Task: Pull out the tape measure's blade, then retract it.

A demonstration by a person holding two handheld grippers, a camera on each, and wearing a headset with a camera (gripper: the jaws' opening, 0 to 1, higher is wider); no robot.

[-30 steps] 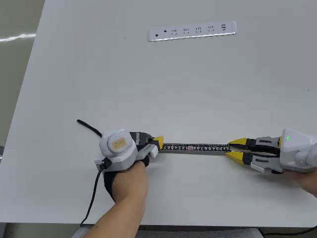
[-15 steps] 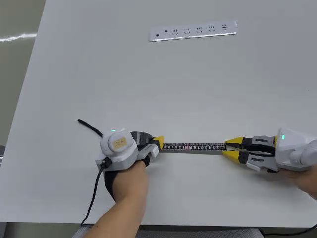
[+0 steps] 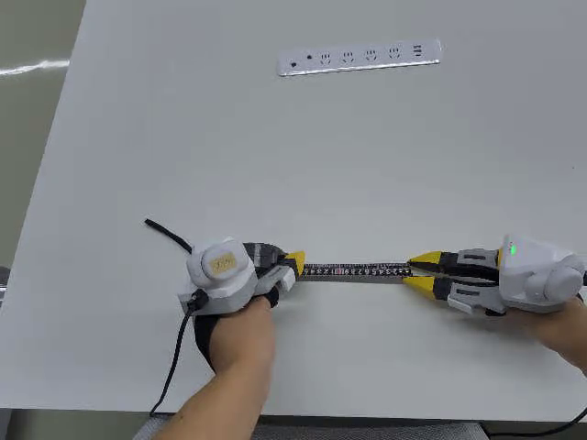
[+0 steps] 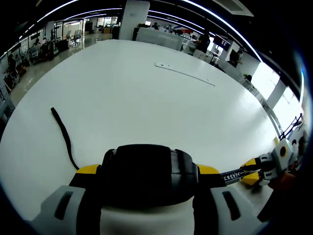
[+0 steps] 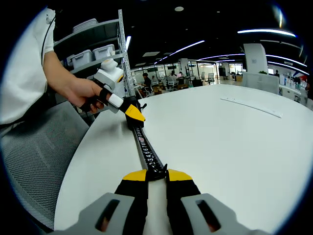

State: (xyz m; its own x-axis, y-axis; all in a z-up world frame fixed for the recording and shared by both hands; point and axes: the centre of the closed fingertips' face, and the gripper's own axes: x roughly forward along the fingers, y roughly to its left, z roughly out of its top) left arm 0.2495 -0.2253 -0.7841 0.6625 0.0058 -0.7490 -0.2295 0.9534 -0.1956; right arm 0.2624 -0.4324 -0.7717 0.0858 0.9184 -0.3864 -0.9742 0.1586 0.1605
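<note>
Both holding: left gripper (image 3: 292, 264) clamps rounded black tape measure (image 4: 142, 172); right gripper (image 3: 420, 271) pinches flat numbered blade (image 3: 356, 270).

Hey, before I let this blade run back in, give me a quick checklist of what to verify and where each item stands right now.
1. Left gripper shut on the case: ok.
2. Right gripper shut on the end of the blade: ok.
3. Blade straight between the grippers, no kink: ok.
4. Strap trails behind the case, off the blade: ok.
5. Power strip well away from the blade's line: ok.
6. Blade lock released: cannot tell.
</note>
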